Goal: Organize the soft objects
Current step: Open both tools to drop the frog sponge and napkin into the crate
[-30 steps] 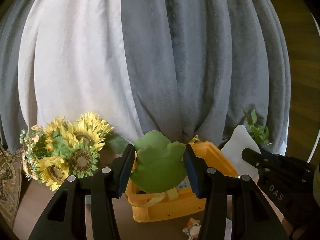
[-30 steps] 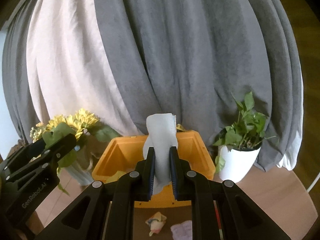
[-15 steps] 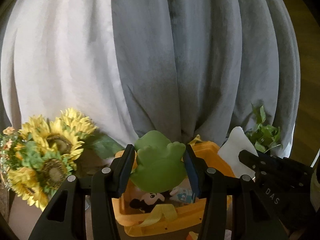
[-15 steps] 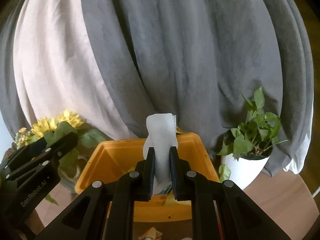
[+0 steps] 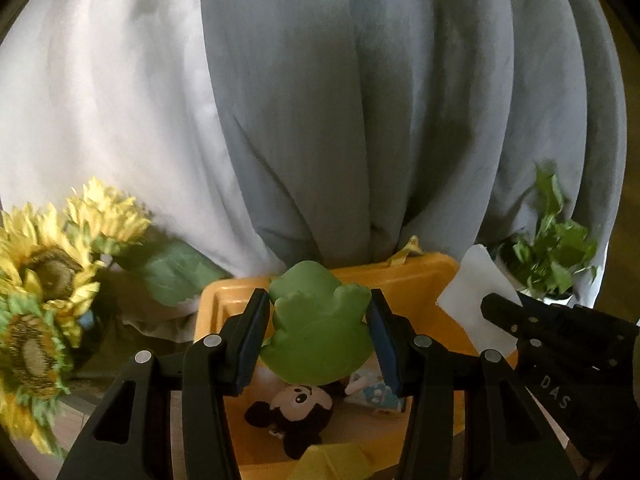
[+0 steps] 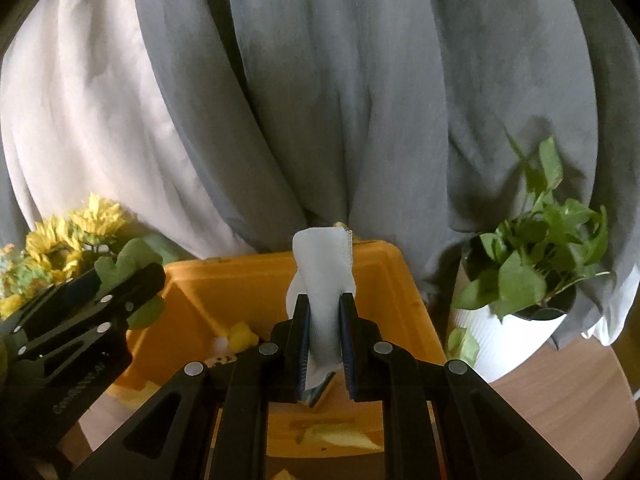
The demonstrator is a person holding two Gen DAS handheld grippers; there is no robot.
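My left gripper (image 5: pixel 317 304) is shut on a green soft toy (image 5: pixel 316 332) and holds it over the open orange bin (image 5: pixel 224 300). Inside the bin lie a Mickey Mouse plush (image 5: pixel 296 408) and a small blue-and-white soft item (image 5: pixel 376 392). My right gripper (image 6: pixel 324 300) is shut on a white cloth (image 6: pixel 322 276) and holds it above the same orange bin (image 6: pixel 224 292). The right gripper with its white cloth (image 5: pixel 476 300) shows at the right of the left wrist view. The left gripper (image 6: pixel 120 276) shows at the left of the right wrist view.
A sunflower bouquet (image 5: pixel 44 272) stands left of the bin; it also shows in the right wrist view (image 6: pixel 64 240). A potted green plant in a white pot (image 6: pixel 532 264) stands right of it. Grey and white curtains (image 6: pixel 320 100) hang close behind. Wooden tabletop (image 6: pixel 560 400) shows at right.
Both grippers have moved forward and over the bin with their loads. The bin's inside, with the Mickey plush, has come into view.
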